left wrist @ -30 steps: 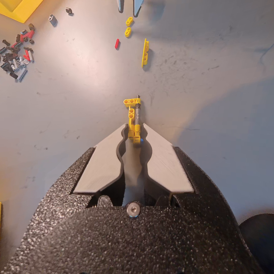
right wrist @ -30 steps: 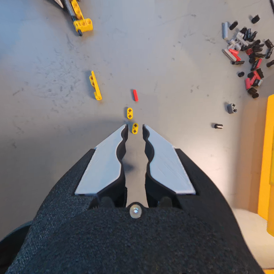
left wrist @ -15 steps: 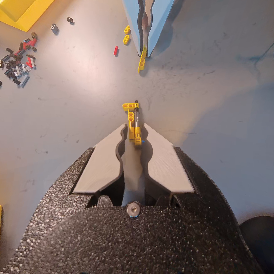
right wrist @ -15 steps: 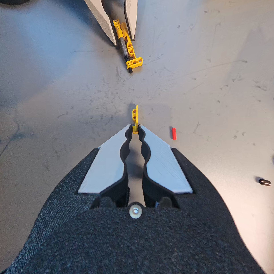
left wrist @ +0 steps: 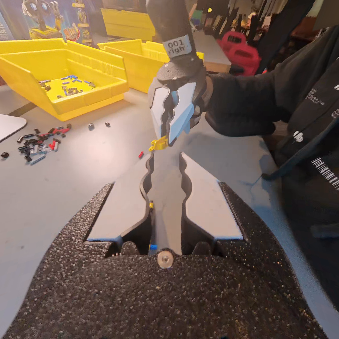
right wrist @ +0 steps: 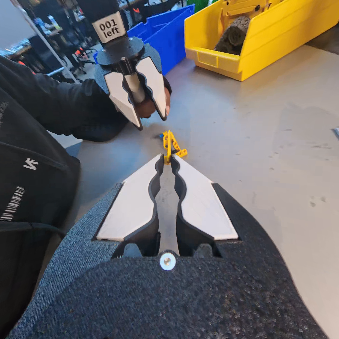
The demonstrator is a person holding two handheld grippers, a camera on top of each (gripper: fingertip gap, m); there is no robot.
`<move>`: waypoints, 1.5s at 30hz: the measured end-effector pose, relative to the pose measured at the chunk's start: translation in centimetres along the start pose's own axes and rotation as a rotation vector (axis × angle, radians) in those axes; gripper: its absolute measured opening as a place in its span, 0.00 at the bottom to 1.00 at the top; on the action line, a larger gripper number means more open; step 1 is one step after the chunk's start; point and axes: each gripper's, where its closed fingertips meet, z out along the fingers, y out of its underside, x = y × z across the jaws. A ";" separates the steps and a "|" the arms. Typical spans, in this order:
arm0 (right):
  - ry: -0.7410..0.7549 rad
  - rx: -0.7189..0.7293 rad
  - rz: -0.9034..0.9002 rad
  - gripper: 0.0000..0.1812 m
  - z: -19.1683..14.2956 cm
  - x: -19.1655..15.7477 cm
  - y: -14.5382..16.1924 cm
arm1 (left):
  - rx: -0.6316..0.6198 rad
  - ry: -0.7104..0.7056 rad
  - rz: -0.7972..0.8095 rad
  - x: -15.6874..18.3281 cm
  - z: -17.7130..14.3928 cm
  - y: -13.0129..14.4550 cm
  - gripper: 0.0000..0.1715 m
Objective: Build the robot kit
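Right gripper point(right wrist: 167, 157) pinches yellow beam point(right wrist: 168, 146) by its end, long axis pointing ahead at yellow assembly point(right wrist: 176, 146) on worktop point(right wrist: 256, 146); left gripper point(left wrist: 166, 156) fingers spread, empty, raised above it.

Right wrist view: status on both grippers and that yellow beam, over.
Right gripper shut on yellow beam, lifted off grey table. Left gripper open, empty, above yellow assembly. Nothing between them.

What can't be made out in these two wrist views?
- Left view: yellow beam assembly with dark axle mostly hidden beneath the left gripper.
- Right view: the gripped end of the flat yellow beam is covered by the right gripper fingers.
- Left view: loose small pieces too small.
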 end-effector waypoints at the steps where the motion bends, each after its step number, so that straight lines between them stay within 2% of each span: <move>1: -0.030 0.000 0.008 0.04 0.3 -0.5 0.1 | 0.013 0.017 -0.013 0.4 0.3 -0.3 0.16; 4: -0.087 -0.009 0.014 0.04 0.9 -1.8 0.3 | 0.035 0.073 -0.040 1.7 1.1 -0.7 0.13; 9: -0.124 -0.065 -0.039 0.04 1.5 -2.9 1.3 | 0.009 0.119 -0.050 2.8 1.7 -0.3 0.00; 15: -0.127 -0.078 -0.071 0.04 1.3 -3.1 1.5 | -0.011 0.134 -0.080 2.9 2.0 0.3 0.00; 18: -0.104 -0.111 -0.092 0.04 1.3 -2.7 2.1 | 0.000 0.153 -0.119 2.9 1.7 0.1 0.11; 21: -0.109 -0.124 -0.101 0.04 1.4 -2.9 2.4 | -0.023 0.147 -0.135 2.7 1.9 0.6 0.13; 27: -0.131 -0.152 -0.156 0.04 1.7 -3.7 2.8 | -0.088 0.153 -0.102 3.4 2.6 1.6 0.00; 30: -0.129 -0.152 -0.182 0.04 1.7 -3.9 2.8 | -0.086 0.154 -0.123 3.2 2.6 1.7 0.00; 34: -0.139 -0.134 -0.180 0.04 1.5 -4.1 2.4 | -0.083 0.160 -0.145 3.2 2.5 1.6 0.05; 40: -0.144 -0.140 -0.209 0.04 1.5 -4.4 2.5 | -0.129 0.183 -0.131 3.8 2.8 2.3 0.01; 45: -0.139 -0.108 -0.207 0.04 1.3 -4.3 1.9 | -0.098 0.172 -0.163 3.4 2.7 1.8 0.01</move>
